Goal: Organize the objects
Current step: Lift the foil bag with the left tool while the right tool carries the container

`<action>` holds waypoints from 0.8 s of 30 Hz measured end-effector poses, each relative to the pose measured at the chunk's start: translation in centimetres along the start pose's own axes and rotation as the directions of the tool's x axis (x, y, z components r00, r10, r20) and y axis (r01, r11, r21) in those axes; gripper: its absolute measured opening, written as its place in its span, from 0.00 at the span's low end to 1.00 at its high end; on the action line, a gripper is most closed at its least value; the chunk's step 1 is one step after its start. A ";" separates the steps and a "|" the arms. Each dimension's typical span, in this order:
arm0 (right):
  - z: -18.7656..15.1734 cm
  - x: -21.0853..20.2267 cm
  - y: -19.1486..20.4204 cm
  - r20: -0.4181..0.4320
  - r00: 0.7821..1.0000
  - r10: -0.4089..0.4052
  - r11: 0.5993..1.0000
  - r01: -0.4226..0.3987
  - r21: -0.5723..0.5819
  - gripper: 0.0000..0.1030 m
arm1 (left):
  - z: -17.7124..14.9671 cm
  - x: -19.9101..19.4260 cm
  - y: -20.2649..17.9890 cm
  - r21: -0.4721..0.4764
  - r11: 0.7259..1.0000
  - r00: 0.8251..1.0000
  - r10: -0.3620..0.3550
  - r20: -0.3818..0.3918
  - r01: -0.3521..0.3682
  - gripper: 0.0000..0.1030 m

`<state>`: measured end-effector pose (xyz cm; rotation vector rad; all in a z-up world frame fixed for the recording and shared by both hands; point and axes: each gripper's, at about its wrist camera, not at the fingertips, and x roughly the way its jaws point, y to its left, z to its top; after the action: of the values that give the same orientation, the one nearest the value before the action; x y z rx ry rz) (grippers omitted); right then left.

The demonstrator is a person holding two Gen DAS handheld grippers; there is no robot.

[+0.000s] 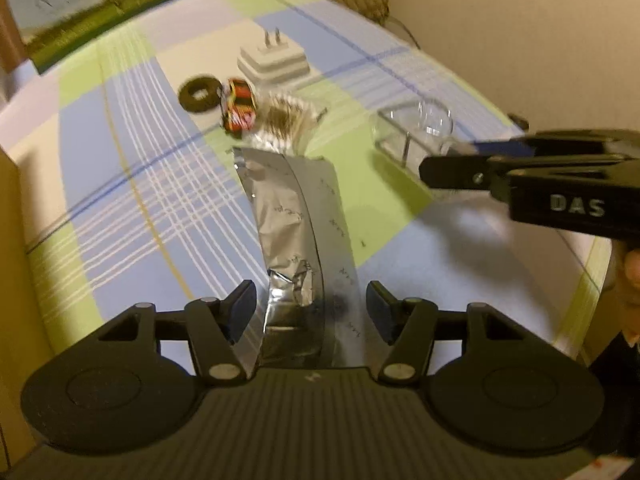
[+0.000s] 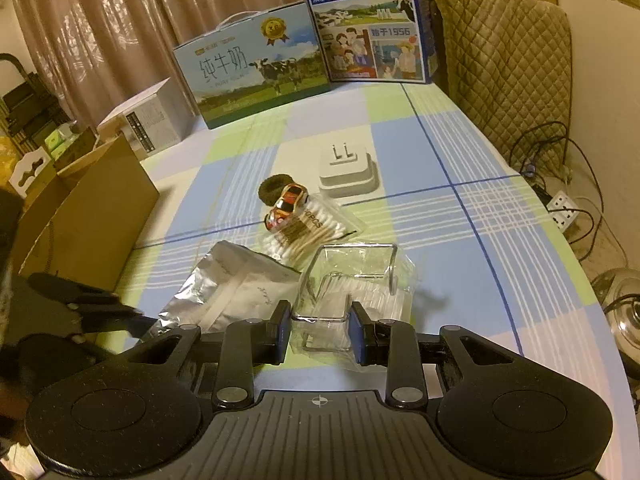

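Foil pouch (image 1: 296,216): lies flat on the worktop (image 1: 120,184) between the spread left tool (image 1: 311,312); likely light, crinkly, slippery, best pinched at its near edge; right tool (image 2: 316,328) spread around a clear box (image 2: 352,280).

Before me, non-task items only:
- Checked cloth (image 2: 460,160), blue, green and white, over the table.
- Two milk boxes at the far edge: a wide one (image 2: 256,64) with cows, a tall one (image 2: 368,24) just right of it.
- White carton (image 2: 148,116) at far left.
- Brown cardboard box (image 2: 92,216), open, on my left.
- Quilted chair (image 2: 508,64) at far right.
- Power strip (image 2: 564,208) with cables on the floor.
- A metal pot (image 2: 624,316), perhaps, at the right edge.
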<state>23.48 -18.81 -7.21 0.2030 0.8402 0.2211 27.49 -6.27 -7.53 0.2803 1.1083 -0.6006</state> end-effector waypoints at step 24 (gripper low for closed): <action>0.1 -1.4 3.0 0.017 0.997 0.072 0.997 -0.071 -0.036 0.26 | -1.3 -5.0 1.8 -0.141 0.989 0.993 0.052 0.106 -0.037 0.25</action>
<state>22.29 -16.35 -5.39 0.2017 0.8109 0.3004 26.00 -2.62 -3.74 0.1496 1.0296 -0.4910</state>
